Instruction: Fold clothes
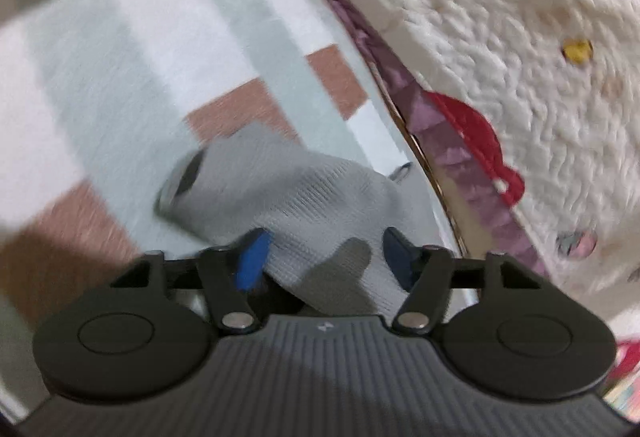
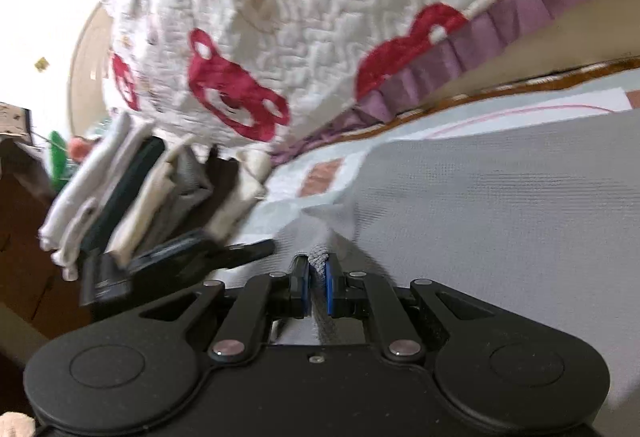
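Right now the right gripper (image 2: 318, 269) is clamped on a fold of the grey garment (image 2: 500, 205), which spreads ahead; the left gripper (image 1: 322, 251) gapes wide, grey cloth lying between its fingers.

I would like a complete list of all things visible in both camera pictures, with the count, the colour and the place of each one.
grey garment: one, grey knit, lying on the checked sheet; an edge is pinched in the right gripper, another part lies between the left gripper's fingers.
checked sheet: one, pale blue, white and brownish-pink squares, under the garment.
quilt: one, white with red shapes and a purple frill, beside the sheet.
stack of folded clothes: one stack, white, grey and dark pieces, count unclear, left in the right wrist view.
small metal ring: one, silver, on the sheet near the quilt's edge.
left gripper: one, black with blue pads, open.
right gripper: one, black with blue pads, shut on the garment.
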`<action>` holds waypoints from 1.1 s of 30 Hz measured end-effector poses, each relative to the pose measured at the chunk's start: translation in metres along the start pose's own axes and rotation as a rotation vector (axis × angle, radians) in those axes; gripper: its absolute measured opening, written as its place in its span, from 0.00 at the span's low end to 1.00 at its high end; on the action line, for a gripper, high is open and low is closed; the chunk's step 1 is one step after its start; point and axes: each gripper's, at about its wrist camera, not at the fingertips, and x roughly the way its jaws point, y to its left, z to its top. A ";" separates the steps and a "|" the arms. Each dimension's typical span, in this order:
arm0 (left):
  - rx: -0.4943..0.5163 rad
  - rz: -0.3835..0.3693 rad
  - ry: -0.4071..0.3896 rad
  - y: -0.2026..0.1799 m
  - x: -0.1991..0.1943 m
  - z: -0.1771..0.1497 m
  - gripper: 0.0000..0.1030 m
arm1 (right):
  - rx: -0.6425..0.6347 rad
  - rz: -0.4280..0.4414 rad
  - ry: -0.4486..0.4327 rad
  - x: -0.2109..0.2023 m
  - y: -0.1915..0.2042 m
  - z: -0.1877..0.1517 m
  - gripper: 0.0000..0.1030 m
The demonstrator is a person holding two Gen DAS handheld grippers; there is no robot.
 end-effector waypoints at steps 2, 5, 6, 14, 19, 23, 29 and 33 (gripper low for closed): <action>0.103 0.027 -0.043 -0.012 -0.005 0.007 0.00 | -0.058 0.008 0.008 -0.002 0.012 -0.002 0.09; 0.257 0.067 -0.108 -0.030 -0.012 0.016 0.00 | -0.106 0.025 0.032 0.002 0.024 -0.007 0.09; 0.331 0.089 -0.170 -0.038 -0.024 0.016 0.00 | -0.126 0.027 0.036 0.003 0.029 -0.009 0.09; -0.080 -0.090 0.080 0.018 -0.047 -0.001 0.16 | -0.238 -0.045 0.050 0.006 0.040 -0.019 0.09; -0.196 -0.223 0.283 0.016 -0.016 -0.019 0.45 | -0.215 -0.038 0.009 0.000 0.041 -0.011 0.09; -0.413 -0.355 0.305 0.021 0.000 -0.040 0.61 | -0.183 -0.019 -0.007 -0.005 0.040 -0.015 0.09; -0.670 -0.426 0.234 0.042 0.018 -0.063 0.63 | -0.139 0.035 0.007 -0.007 0.041 -0.023 0.09; -0.732 -0.340 0.125 0.058 0.018 -0.060 0.63 | -0.211 0.039 0.033 -0.009 0.054 -0.028 0.09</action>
